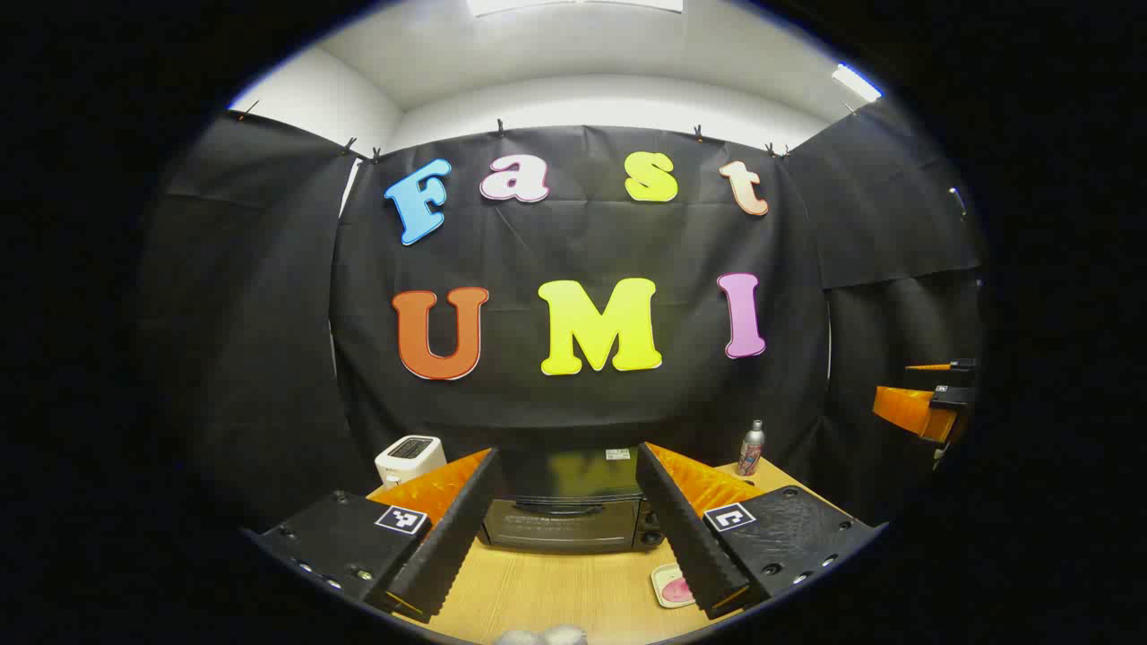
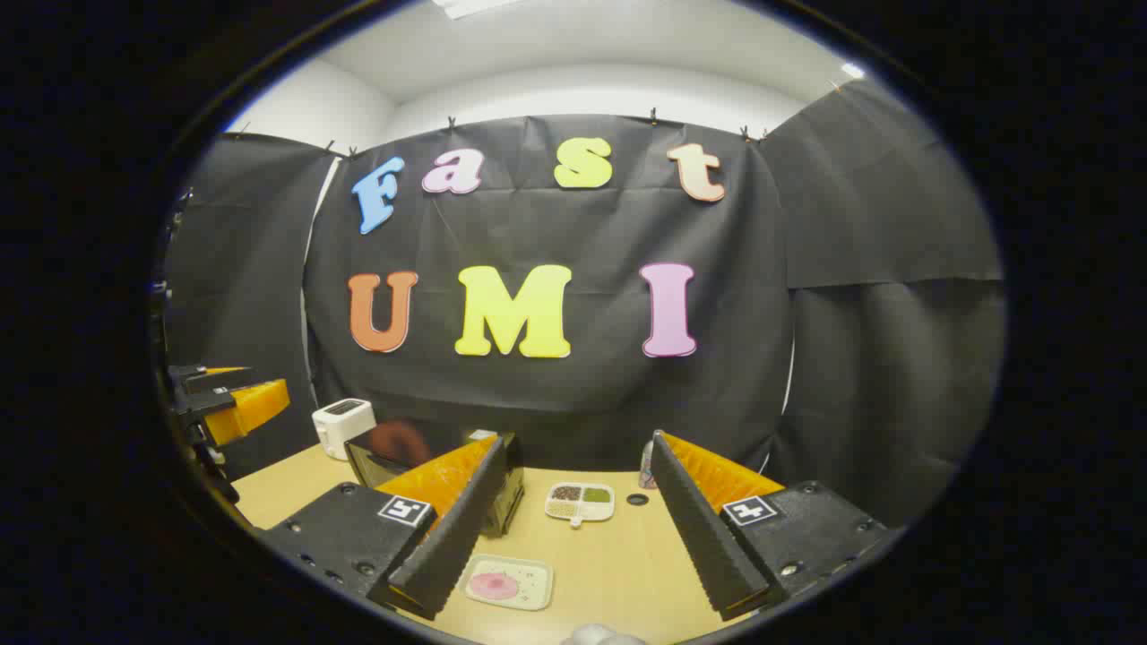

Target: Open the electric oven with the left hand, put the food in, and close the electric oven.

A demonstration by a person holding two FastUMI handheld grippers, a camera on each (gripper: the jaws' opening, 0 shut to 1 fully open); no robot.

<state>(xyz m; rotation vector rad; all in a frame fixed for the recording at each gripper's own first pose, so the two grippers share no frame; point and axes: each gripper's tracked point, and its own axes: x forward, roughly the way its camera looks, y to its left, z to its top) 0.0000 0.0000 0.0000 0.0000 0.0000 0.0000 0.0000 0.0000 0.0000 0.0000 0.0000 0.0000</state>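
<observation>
The black electric oven (image 1: 560, 524) stands on the wooden table (image 1: 556, 596) with its glass door shut and the handle across the top of the door. My left gripper (image 1: 568, 451) is open, held above the table in front of the oven, apart from it. The food, a pink piece on a pale tray (image 2: 506, 582), lies in front of the oven, to its right side. My right gripper (image 2: 581, 439) is open and holds nothing, hovering above the tray (image 1: 674, 587). From this side the oven (image 2: 394, 452) is partly hidden behind one finger.
A white toaster (image 1: 410, 457) sits left of the oven and a small bottle (image 1: 751, 446) to its right. A divided dish of grains (image 2: 581, 502) lies mid-table. Black cloth walls close the booth on the far side and both sides.
</observation>
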